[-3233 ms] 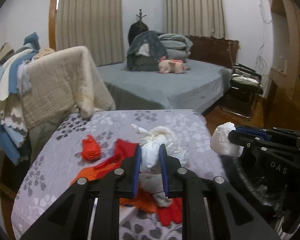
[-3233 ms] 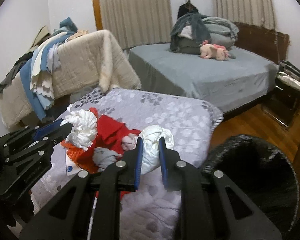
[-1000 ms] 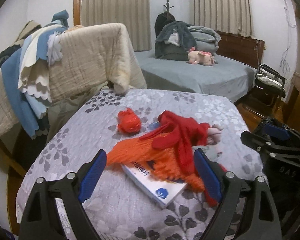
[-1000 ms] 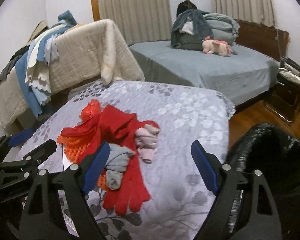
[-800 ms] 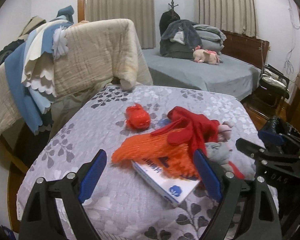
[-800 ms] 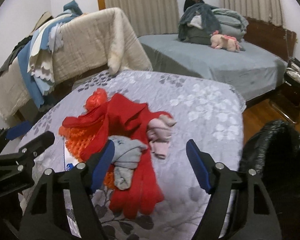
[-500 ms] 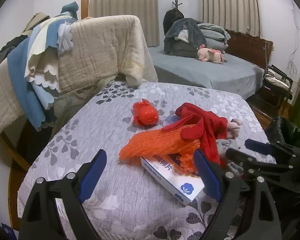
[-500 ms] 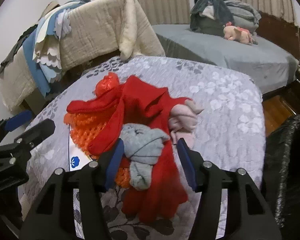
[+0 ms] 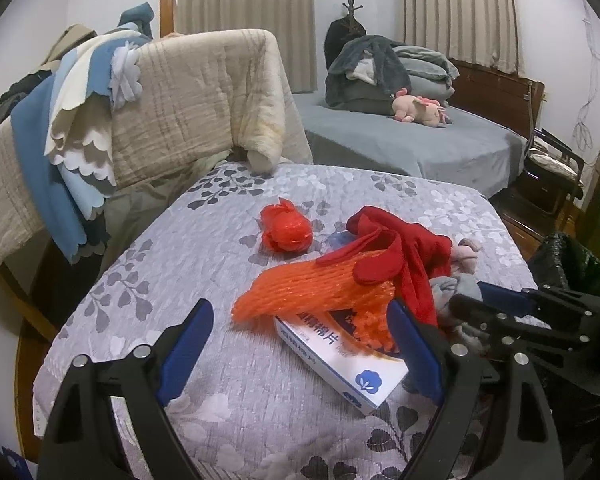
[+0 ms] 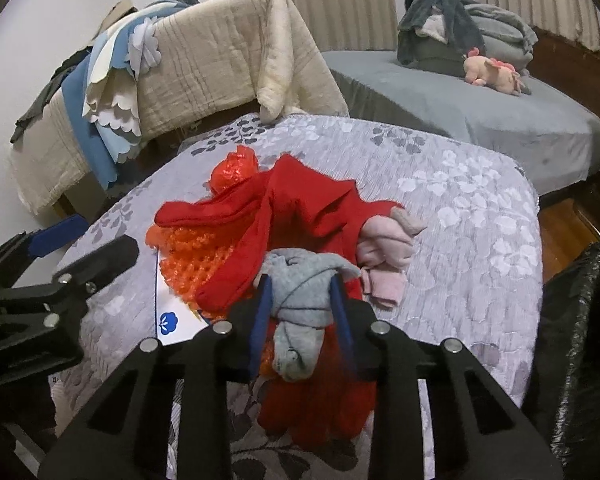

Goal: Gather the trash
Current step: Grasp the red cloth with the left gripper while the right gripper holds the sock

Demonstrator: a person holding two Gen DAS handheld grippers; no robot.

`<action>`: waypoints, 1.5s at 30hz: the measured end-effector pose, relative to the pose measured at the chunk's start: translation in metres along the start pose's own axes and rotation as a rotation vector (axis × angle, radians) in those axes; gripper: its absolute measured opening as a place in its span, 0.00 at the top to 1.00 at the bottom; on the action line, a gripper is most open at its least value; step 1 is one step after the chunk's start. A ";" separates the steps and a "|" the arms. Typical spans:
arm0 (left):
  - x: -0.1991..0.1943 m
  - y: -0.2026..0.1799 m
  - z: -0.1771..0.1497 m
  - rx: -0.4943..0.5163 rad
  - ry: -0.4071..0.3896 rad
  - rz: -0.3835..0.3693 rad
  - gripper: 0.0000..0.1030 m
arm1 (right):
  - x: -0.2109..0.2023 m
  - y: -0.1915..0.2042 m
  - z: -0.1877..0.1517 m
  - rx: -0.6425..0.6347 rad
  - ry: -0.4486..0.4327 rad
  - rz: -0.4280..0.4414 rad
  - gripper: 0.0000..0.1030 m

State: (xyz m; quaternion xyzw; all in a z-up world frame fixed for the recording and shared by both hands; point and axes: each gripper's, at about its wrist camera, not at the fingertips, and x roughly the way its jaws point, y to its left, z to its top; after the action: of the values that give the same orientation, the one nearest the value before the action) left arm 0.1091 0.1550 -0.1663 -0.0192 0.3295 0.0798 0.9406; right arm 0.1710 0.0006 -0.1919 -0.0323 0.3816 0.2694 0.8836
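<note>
Now the right gripper (image 10: 300,304), jaws just closing, clamps the grey sock (image 10: 300,284) beside the red cloth (image 10: 300,200), while the left gripper (image 9: 300,340) gapes wide.

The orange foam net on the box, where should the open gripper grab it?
Probably the orange foam net's free left end, coming from the front-left. That end lies bare on the bedspread, while the red glove pins the right end. The left gripper is open before it.

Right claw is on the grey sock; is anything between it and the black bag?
Nothing visible does. The right claw, its jaws just closing, pinches the grey sock; the black trash bag sits right of it, with only bare bedspread between.
</note>
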 end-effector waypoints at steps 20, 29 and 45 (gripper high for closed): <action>0.009 -0.058 0.030 0.064 -0.059 -0.112 0.36 | -0.045 -0.064 0.014 0.076 -0.076 -0.127 0.72; 0.042 -0.084 0.043 0.089 -0.036 -0.140 0.53 | -0.041 -0.090 0.016 0.106 -0.080 -0.162 0.72; 0.062 -0.095 0.043 0.104 0.017 -0.128 0.93 | -0.036 -0.099 0.015 0.128 -0.073 -0.152 0.72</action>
State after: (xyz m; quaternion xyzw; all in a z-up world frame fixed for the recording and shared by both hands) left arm 0.1986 0.0732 -0.1732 0.0080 0.3391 0.0020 0.9407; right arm 0.2099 -0.0958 -0.1711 0.0053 0.3618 0.1777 0.9151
